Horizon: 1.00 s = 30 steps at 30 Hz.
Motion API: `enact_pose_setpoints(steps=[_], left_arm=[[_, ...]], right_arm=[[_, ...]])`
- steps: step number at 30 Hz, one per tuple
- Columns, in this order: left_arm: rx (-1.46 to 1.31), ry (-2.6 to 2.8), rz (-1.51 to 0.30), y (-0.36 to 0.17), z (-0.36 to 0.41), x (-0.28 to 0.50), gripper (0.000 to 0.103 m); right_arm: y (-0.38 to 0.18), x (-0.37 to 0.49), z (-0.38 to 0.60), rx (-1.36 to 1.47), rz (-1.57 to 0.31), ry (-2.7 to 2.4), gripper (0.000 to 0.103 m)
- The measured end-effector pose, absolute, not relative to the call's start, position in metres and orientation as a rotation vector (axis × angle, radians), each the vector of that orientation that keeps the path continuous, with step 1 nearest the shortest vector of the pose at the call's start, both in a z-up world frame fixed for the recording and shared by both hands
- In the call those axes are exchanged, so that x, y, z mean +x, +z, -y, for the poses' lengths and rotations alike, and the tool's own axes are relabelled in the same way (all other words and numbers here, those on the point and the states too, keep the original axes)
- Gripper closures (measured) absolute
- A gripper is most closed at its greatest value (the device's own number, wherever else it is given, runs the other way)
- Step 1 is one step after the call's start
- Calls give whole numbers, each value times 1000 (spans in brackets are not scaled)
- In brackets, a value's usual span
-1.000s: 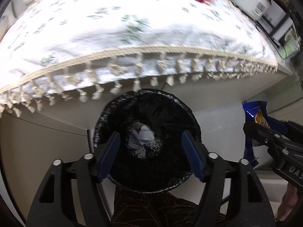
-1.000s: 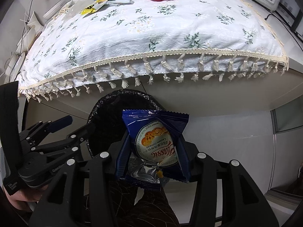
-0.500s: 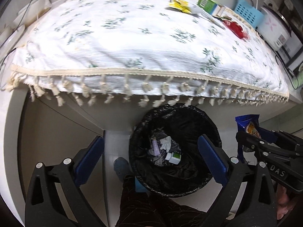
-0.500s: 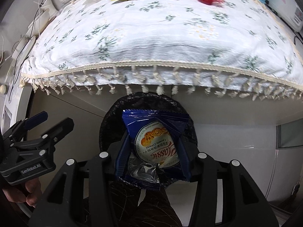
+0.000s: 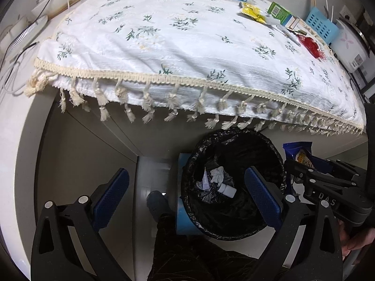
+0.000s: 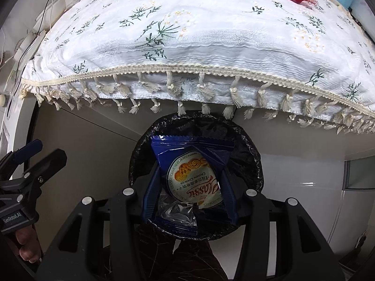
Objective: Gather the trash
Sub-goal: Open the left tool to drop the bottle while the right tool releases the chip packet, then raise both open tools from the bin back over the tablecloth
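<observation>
I am holding the right gripper (image 6: 189,194) pointed steeply downward over the round bin lined with a black plastic bag (image 6: 254,161), and its blue pads are pinching a dark blue cookie wrapper with a round cream label (image 6: 193,175), which is hanging between them just above the bin's mouth. I am keeping the left gripper (image 5: 187,196) angled down as well, its blue-padded fingers (image 5: 110,196) spread as wide as they go with nothing between them; the right finger is sitting over the bin's rim in that view, the left one over the pale floor. Crumpled white paper and a small white tube (image 5: 226,188) are lying inside the bin. Above, the white floral tablecloth with cream tassels (image 5: 187,46) is overhanging the table edge.
</observation>
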<state>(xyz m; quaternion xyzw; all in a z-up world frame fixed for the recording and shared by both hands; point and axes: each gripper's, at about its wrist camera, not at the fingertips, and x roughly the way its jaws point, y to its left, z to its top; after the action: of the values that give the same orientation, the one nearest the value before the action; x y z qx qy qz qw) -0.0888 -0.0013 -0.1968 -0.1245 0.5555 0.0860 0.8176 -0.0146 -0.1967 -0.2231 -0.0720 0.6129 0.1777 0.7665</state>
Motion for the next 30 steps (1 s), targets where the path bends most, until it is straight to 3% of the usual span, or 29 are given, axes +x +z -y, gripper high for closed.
enact_pose_setpoints(steps=[8, 18, 30], left_arm=[[-267, 184, -1212, -207, -2, -90, 6], [-275, 190, -1227, -217, -3, -84, 6], [-257, 169, -1232, -203, 7, -75, 6]], right_arm=[[-233, -10, 179, -172, -1333, 369, 53], [-241, 0, 179, -196, -1315, 353, 27], [-203, 2, 214, -189, -1226, 258, 9]])
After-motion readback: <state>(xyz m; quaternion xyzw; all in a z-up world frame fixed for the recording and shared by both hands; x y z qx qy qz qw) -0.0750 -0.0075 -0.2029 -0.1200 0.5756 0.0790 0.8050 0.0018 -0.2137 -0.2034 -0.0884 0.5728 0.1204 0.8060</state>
